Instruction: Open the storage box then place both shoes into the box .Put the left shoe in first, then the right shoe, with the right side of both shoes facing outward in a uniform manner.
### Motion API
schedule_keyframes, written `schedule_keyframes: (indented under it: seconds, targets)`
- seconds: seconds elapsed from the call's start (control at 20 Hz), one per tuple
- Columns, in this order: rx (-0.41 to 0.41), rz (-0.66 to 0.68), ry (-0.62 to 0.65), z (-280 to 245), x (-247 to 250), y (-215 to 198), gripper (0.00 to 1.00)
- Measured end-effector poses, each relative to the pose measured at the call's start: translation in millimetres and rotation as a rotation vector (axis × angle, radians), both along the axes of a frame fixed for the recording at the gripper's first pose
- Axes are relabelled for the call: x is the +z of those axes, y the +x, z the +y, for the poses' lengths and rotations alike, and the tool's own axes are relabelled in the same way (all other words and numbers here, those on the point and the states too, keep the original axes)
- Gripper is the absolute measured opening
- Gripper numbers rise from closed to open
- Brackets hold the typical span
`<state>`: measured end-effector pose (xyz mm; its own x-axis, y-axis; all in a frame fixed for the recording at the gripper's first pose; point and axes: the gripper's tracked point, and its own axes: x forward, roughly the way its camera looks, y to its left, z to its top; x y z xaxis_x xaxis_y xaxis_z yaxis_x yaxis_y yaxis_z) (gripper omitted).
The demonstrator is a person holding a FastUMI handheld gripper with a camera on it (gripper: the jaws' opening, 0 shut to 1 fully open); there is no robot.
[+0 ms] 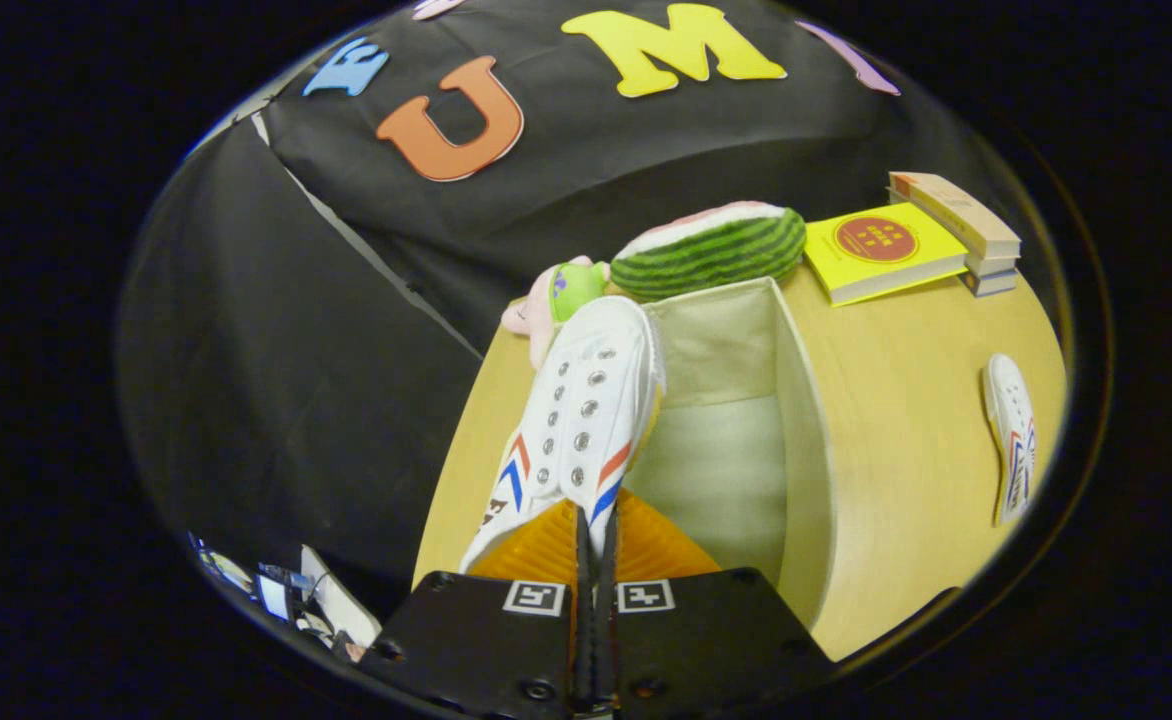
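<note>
Shoe (576,420) number one is in hand: the gripper (596,540) has its fingers pressed nearly together, pinching the white sneaker by a thin edge near its heel, and holds it toe-forward over the near left rim of the open box (796,440) at the tabletop's (906,400) left side. The second shoe (1012,440) lies toward the table's right edge, well apart from the box. Books (881,250) and a watermelon toy (711,250) sit along the far edge. Judging by this, the first placement is under way; next the sneaker needs lowering inside with its right side facing outward before release.
</note>
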<state>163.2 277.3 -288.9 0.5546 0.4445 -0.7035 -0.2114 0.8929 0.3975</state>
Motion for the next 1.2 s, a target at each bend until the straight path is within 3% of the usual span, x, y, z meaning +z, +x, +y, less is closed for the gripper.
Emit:
schedule_keyframes:
  seconds: [0.05,0.15,0.25,0.5,0.65,0.8,0.95,1.2]
  targets:
    - [0.016,-0.03,0.018,4,8,6,0.15]
    - [-0.042,-0.173,-0.089,-27,31,21,0.43]
    - [-0.077,-0.324,-0.212,-57,66,29,0.77]
    - [-0.096,-0.454,-0.365,-114,117,19,0.89]
    - [-0.122,-0.567,-0.444,-149,150,19,0.91]
    - [-0.162,-0.574,-0.438,-185,169,5,0.97]
    - [-0.227,-0.587,-0.513,-244,184,1,1.0]
    - [-0.283,-0.492,-0.543,-331,169,-5,1.0]
